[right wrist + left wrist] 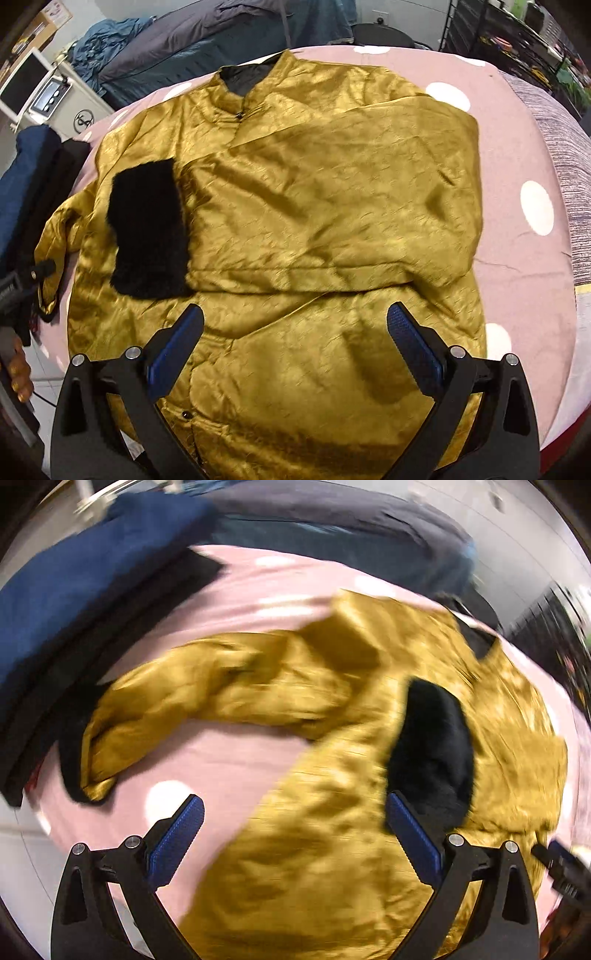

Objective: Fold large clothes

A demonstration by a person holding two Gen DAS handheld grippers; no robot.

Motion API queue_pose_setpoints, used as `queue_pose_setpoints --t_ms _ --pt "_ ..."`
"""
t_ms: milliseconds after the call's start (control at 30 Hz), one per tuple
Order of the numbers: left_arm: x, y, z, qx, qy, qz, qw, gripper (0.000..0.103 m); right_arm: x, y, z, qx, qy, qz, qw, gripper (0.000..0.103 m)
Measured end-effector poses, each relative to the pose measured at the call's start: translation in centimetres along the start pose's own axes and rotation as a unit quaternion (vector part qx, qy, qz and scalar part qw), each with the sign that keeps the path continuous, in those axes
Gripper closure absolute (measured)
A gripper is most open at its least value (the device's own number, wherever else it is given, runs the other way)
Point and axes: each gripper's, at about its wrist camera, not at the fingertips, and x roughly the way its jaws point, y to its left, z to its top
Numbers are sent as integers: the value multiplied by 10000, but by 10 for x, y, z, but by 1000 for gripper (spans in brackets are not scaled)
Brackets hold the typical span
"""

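On the pink polka-dot surface [517, 122], the shiny mustard-gold satin jacket [314, 206] has one black-fur-cuffed sleeve [147, 229] folded across its chest, the other sleeve [177, 701] still spread beyond it, both the left hand-held gripper [295, 834] and the right hand-held gripper [295, 350] wide open and empty.

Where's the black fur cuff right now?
In the right wrist view the fur cuff lies left of centre on the gold jacket, ending the sleeve folded across its chest, just beyond the open right gripper.
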Motion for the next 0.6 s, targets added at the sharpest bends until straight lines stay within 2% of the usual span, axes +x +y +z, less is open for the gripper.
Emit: queue_pose_setpoints --t_ms 133,267,433,600 --pt "0 54 -3 -560 -14 187 9983 7 9 27 -12 -314 185 34 9993 6" --pt "-2 111 -20 -1132 46 370 9929 7 10 57 -27 -756 240 0 9968 6" --pt "-1 179 -45 -1756 23 525 9830 7 14 92 -48 -1248 389 -72 9914 6" --pt "6 231 -55 -2365 -10 389 9709 7 15 120 -57 -1518 445 -140 9873 6"
